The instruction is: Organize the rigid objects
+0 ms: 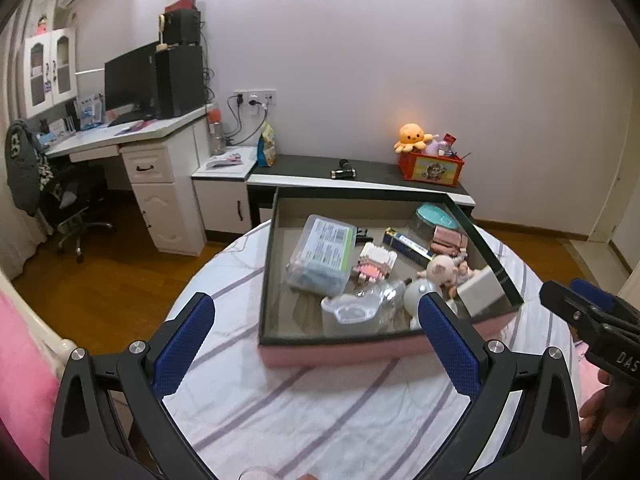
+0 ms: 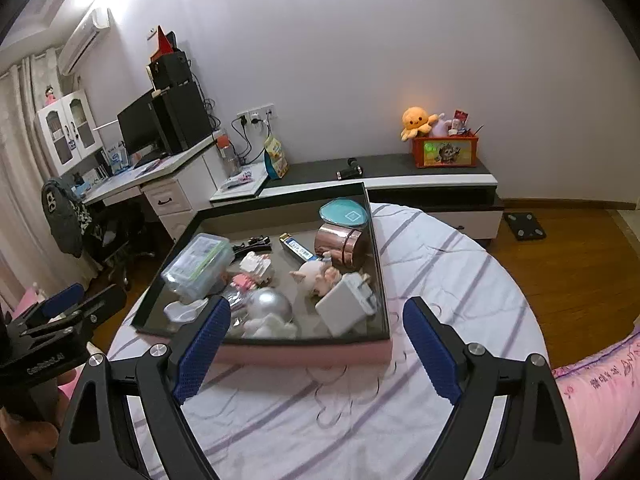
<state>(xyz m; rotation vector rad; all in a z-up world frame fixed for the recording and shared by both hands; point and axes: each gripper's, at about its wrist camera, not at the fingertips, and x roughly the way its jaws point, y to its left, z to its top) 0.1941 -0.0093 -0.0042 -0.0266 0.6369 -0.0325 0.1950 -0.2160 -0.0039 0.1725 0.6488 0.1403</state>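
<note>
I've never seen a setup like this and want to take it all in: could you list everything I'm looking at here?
box: one, pink outside, dark rim, on the striped round table.
clear plastic case: one, green-edged label, left part of the box.
copper cup: one, lying on its side near the box's far right corner.
teal lid: one, far right corner of the box.
pig figure: one, pink, middle of the box.
white charger: one, near right corner of the box.
silver ball: one, near edge of the box.
orange plush octopus: one, on the red bin on the low cabinet.
left gripper: blue pads, open, empty.
right gripper: blue pads, open, empty.
</note>
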